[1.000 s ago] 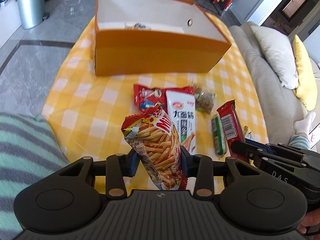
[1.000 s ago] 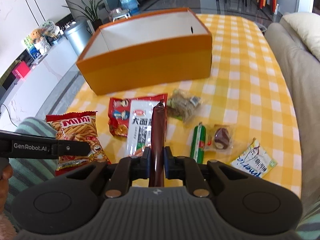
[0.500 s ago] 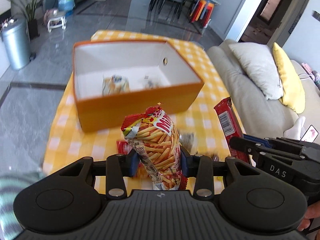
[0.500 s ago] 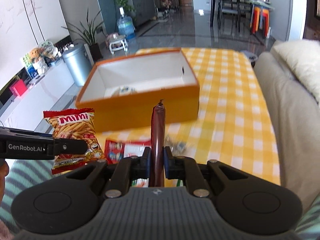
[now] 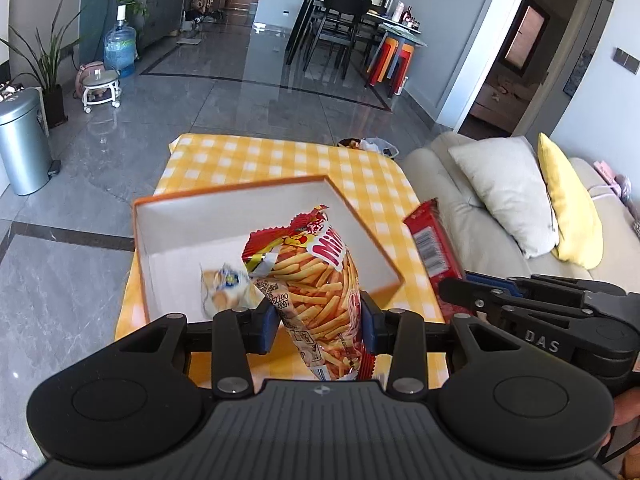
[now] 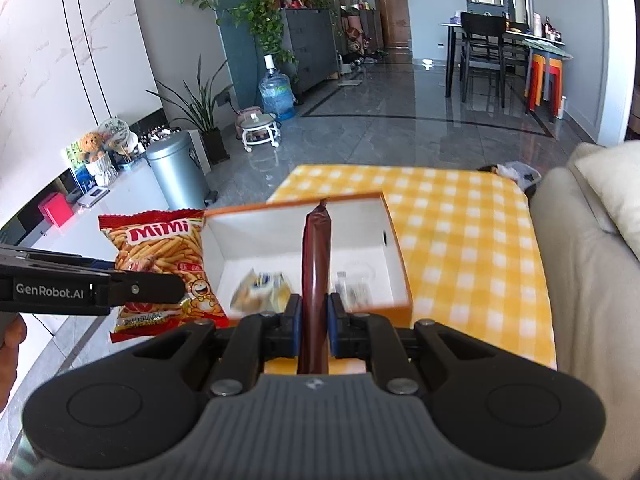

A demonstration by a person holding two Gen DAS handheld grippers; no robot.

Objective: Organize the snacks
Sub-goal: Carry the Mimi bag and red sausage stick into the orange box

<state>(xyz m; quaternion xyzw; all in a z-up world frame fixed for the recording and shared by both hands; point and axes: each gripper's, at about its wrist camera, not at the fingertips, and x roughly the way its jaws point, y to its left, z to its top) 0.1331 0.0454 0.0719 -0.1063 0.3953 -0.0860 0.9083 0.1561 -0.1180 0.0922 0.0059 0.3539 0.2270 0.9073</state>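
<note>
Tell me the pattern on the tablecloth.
Yellow and white checks on the tablecloth, clearest in the right wrist view.

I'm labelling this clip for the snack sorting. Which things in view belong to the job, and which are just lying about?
Part of the job:
Mimi snack bag, held in left gripper
red snack bar, held in right gripper
orange box
wrapped snacks in the box

Just there:
trash can
water jug
sofa cushions

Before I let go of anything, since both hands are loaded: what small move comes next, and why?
Probably lower the left gripper into the orange box and open it. It is shut on the Mimi bag, already over the box, while the right gripper pinches the red bar.
</note>
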